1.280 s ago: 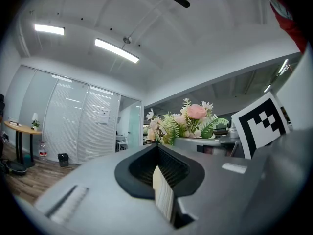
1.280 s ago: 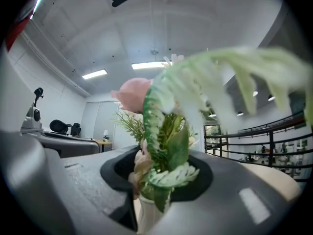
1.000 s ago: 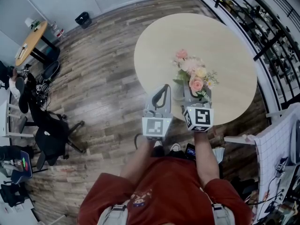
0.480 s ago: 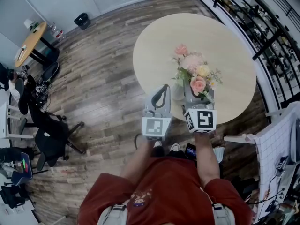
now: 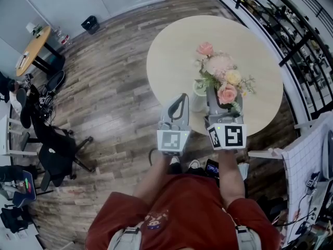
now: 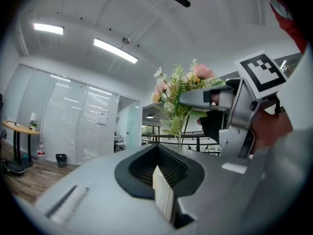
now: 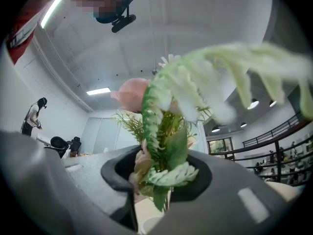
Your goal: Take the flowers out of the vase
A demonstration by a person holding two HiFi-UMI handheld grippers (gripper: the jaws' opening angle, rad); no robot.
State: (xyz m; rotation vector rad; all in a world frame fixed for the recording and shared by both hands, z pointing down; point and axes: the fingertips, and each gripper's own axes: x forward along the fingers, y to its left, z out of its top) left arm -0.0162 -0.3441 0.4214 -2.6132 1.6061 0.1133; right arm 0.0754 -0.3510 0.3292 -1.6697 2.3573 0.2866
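A bouquet of pink, cream and yellow flowers (image 5: pixel 221 72) is held up over the round table (image 5: pixel 171 51). My right gripper (image 5: pixel 216 102) is shut on its green stems. In the right gripper view the leaves and stems (image 7: pixel 164 165) fill the space between the jaws of the right gripper (image 7: pixel 156 195). The white vase (image 5: pixel 197 102) stands just left of the bouquet, near the table's front edge. Whether the stem ends are out of the vase I cannot tell. My left gripper (image 5: pixel 182 97) hovers beside the vase, shut and holding nothing. The left gripper view shows the flowers (image 6: pixel 181 89) raised in the right gripper (image 6: pixel 220 106).
A black railing (image 5: pixel 291 30) runs behind and to the right of the table. A white grid panel (image 5: pixel 307 160) stands at the right. Office chairs (image 5: pixel 57 155), a small round wooden table (image 5: pixel 34 46) and a black bin (image 5: pixel 92 22) stand on the wood floor at the left.
My right gripper has risen with the bouquet, and the flowers now stand higher above the vase. The left gripper has stayed in place.
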